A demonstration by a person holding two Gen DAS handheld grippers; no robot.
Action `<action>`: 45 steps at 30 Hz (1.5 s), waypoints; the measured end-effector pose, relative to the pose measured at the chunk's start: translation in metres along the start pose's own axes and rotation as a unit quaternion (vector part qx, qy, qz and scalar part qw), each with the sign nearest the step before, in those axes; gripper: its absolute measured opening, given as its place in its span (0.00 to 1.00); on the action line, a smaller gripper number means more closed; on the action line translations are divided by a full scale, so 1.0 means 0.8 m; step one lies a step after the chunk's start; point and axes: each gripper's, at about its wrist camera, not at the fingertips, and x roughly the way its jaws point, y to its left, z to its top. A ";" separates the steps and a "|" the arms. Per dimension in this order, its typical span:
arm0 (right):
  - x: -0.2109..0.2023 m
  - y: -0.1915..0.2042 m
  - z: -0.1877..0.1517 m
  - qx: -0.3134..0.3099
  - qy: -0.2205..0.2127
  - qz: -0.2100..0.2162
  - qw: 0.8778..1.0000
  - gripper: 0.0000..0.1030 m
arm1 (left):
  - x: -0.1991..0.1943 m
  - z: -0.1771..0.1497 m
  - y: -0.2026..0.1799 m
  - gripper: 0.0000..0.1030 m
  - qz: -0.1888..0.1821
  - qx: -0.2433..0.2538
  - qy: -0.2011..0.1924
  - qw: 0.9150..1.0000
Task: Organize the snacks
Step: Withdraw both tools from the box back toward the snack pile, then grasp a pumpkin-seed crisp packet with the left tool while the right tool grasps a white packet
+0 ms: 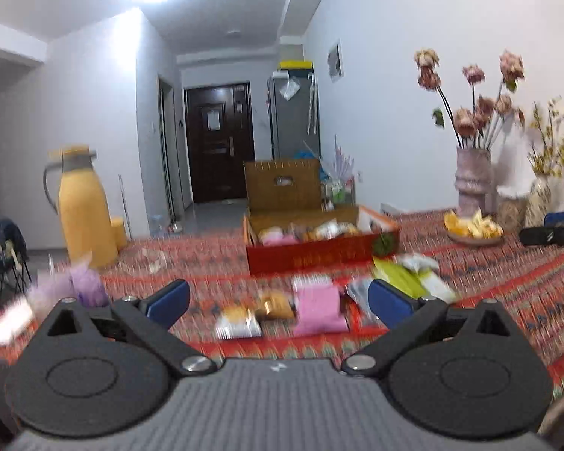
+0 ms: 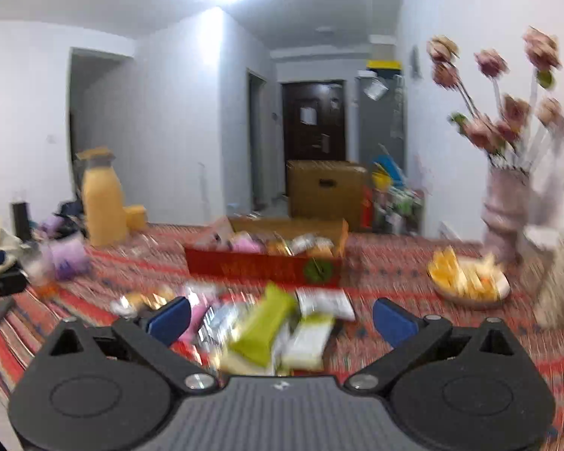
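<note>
Snack packets [image 1: 321, 310] are lying loose on the patterned tablecloth [image 1: 507, 293] in front of one red box [image 1: 312, 255], which is holding several more; blur is keeping me from counting them or reading its gold writing. Both the left gripper [image 1: 278, 302] and right gripper [image 2: 281, 317] are hovering spread wide, gripping nothing. One plate [image 2: 470, 295] is holding yellow pieces.

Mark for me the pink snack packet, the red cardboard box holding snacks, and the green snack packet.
Pink snack packet [image 1: 320, 310], left wrist view: centre of its flat face.
Red cardboard box holding snacks [image 1: 312, 257], left wrist view: front red wall.
Green snack packet [image 2: 263, 329], right wrist view: middle of the wrapper.
</note>
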 end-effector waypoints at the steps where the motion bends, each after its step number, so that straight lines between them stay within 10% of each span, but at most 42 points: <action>1: 0.000 0.009 -0.016 -0.008 0.003 -0.014 1.000 1.00 | -0.002 -0.013 -0.003 1.00 -0.004 -0.001 0.006 1.000; 9: -0.004 0.036 -0.125 0.045 0.045 -0.057 0.996 1.00 | -0.002 -0.074 0.000 1.00 -0.004 -0.025 0.066 0.997; 18: 0.012 0.052 -0.140 0.040 0.069 -0.061 0.995 1.00 | 0.021 -0.082 0.019 1.00 0.006 -0.042 0.083 0.996; 40: 0.175 -0.049 -0.027 0.176 0.114 -0.036 0.977 0.90 | 0.287 -0.035 0.102 0.99 -0.004 -0.026 0.194 0.981; 45: 0.257 -0.081 0.000 0.231 0.128 -0.016 0.964 0.87 | 0.328 -0.042 0.109 0.76 -0.027 -0.036 0.210 0.977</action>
